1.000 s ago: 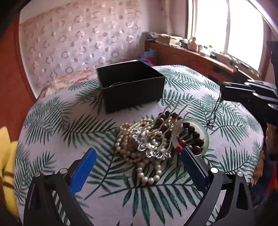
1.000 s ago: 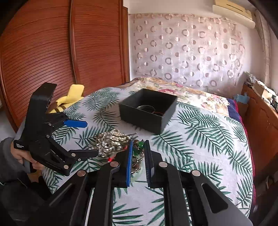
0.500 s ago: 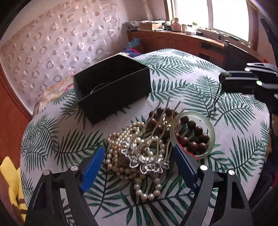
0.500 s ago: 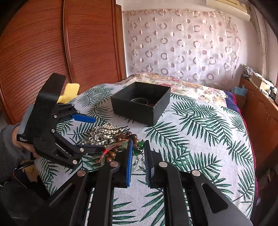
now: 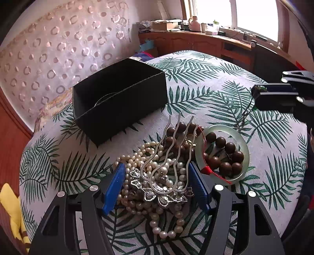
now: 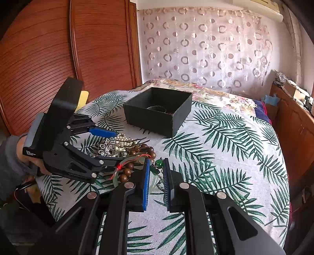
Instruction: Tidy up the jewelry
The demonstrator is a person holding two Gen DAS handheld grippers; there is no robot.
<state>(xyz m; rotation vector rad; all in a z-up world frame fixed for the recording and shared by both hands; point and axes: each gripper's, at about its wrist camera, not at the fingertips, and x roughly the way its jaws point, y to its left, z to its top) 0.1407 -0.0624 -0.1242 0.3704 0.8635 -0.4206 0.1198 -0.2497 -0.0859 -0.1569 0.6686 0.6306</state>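
Daylight is admitted through the window point(image 5: 255, 17) at the upper right of the left wrist view, where the panes are blown out to white. The patterned cloth point(image 5: 196, 94) is evenly lit; soft shadows are cast beneath the black box point(image 5: 121, 109). Strong fisheye bending and dark vignetted corners are seen in both views. Focus is held sharp at centre; edges are slightly smeared.

Bare leaf-print cloth point(image 6: 225, 149) right of the black box point(image 6: 157, 109), jewelry heap point(image 5: 166, 166) crowding its near side

Box point(image 5: 119, 98) behind jewelry pile point(image 5: 157, 172) — bangle point(image 5: 222, 153) right.
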